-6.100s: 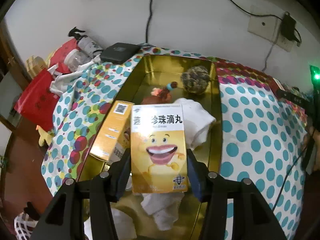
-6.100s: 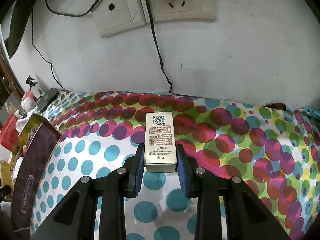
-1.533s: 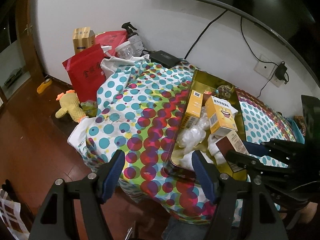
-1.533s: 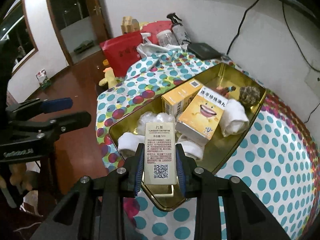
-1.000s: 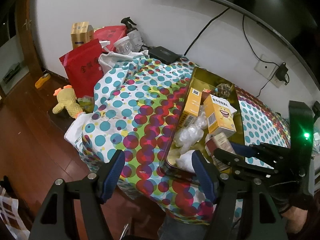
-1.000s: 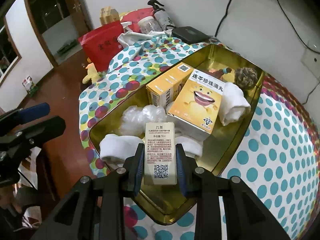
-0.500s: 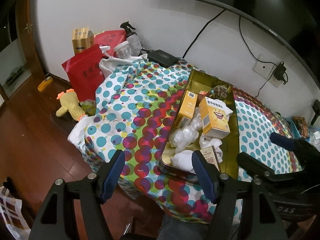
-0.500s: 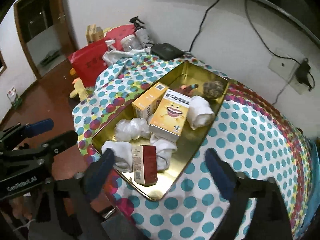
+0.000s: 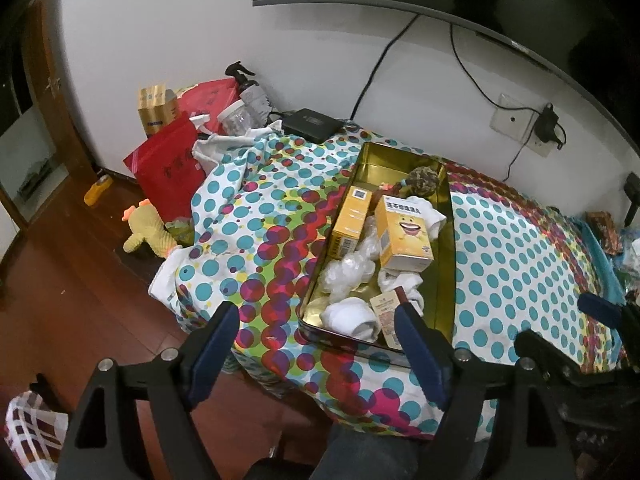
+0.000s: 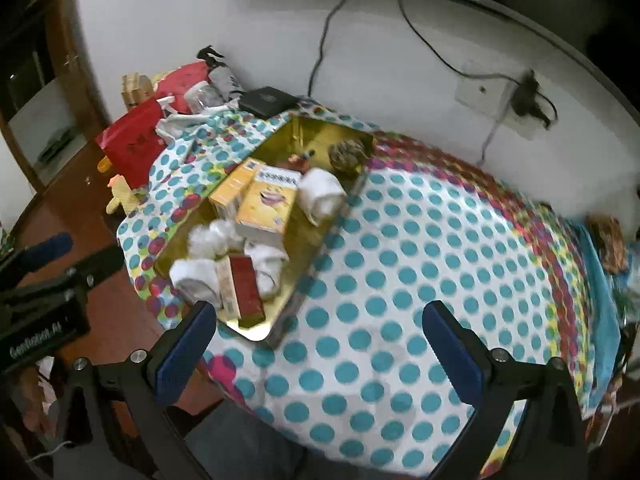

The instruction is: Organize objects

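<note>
While opening, empty right gripper [image 10: 316,340] aloft.

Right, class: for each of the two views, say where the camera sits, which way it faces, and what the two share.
Left wrist: behind the left gripper, looking down at the gold tin; right gripper at right, jaws opening.
Right wrist: behind the right gripper, facing the dotted cloth; left gripper at left, jaws opening.
Shared: tin, smiling-face box, red-sided box.
</note>
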A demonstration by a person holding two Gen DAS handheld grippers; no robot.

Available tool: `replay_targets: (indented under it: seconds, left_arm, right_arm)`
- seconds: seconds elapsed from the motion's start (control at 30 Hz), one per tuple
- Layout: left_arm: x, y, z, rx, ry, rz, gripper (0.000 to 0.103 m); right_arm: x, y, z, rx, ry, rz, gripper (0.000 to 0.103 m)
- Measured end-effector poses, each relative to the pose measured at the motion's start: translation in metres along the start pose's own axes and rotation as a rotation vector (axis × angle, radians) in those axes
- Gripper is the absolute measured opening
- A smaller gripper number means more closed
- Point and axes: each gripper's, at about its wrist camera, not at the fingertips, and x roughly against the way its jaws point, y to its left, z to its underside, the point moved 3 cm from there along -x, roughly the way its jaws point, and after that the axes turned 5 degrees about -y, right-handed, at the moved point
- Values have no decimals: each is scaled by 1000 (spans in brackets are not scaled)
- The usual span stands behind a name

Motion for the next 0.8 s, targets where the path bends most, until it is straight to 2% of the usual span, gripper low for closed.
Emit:
replay_targets:
  seconds: [0.17,0.27,0.47,0.8]
  left_arm:
    - [1,-14,1,-19,24,-2,82]
    - [1,-22,2,-35,41,-9,82]
    - [1,-33,2,-43,54,-23,82]
    - [11,-41,-5,-31,70,-27,82]
  right_arm:
    - [17,-14,13,-52,9,8,103]
    - [27,-22,17,-68,11,50,103]
    - [38,-21,25,-43,51,88,103]
    - [50,-19,32,-47,35,63,103]
